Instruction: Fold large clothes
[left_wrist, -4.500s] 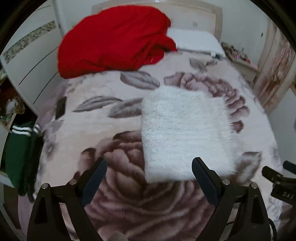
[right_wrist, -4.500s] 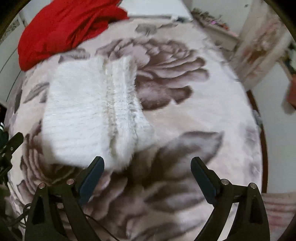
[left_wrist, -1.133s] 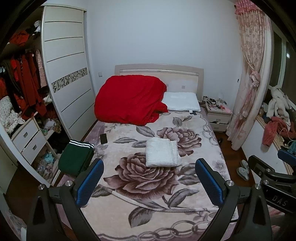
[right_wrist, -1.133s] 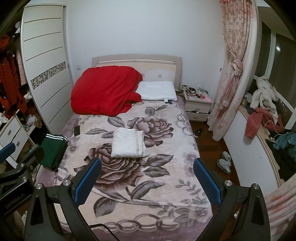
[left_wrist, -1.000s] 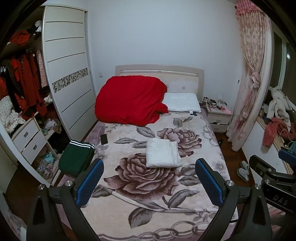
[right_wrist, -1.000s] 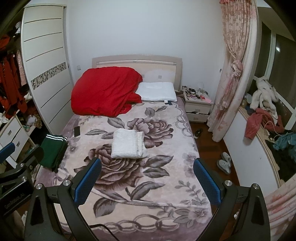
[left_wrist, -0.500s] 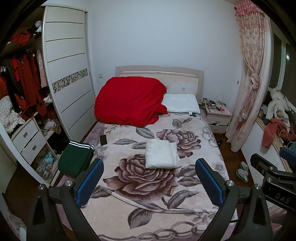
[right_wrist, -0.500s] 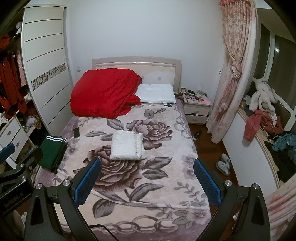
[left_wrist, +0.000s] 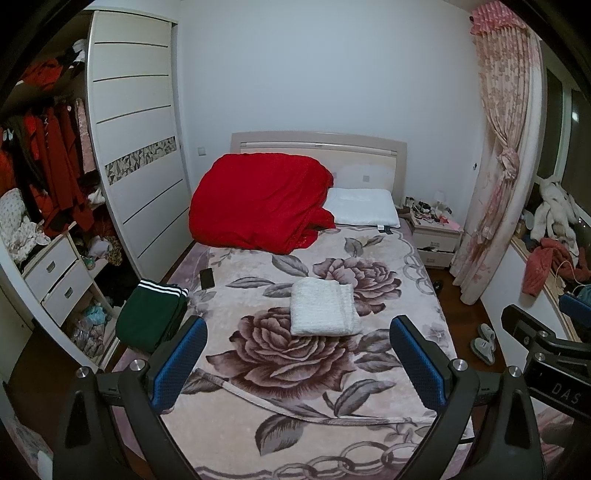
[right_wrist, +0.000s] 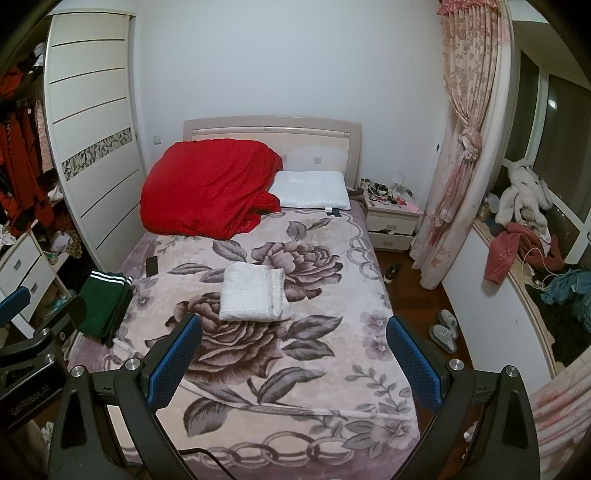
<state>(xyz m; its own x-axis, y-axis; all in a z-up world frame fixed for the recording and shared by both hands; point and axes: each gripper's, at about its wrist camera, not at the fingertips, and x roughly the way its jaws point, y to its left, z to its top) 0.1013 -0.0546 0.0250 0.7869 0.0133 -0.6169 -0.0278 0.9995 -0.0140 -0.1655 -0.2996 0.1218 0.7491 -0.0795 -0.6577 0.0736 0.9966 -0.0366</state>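
A white fuzzy garment (left_wrist: 323, 313) (right_wrist: 256, 292) lies folded into a neat rectangle in the middle of the bed (left_wrist: 295, 417) (right_wrist: 325, 391), on a rose-patterned blanket. A folded dark green garment with white stripes (left_wrist: 149, 315) (right_wrist: 105, 304) rests at the bed's left edge. My left gripper (left_wrist: 297, 358) is open, held back from the foot of the bed with nothing between its blue pads. My right gripper (right_wrist: 293, 354) is open too, equally far back and holding nothing. Each view shows part of the other gripper at its edge.
A bunched red quilt (left_wrist: 258, 206) and a white pillow (left_wrist: 364, 206) fill the head of the bed. A dark phone (left_wrist: 207, 278) lies near the left edge. Wardrobe (left_wrist: 136, 177) left, nightstand (left_wrist: 436, 236) and pink curtain (left_wrist: 495, 184) right, slippers (right_wrist: 445, 328) on the floor.
Some seconds ago both grippers were close over the white garment; they have since pulled far back to the foot of the bed. Over the last second the views barely shift.
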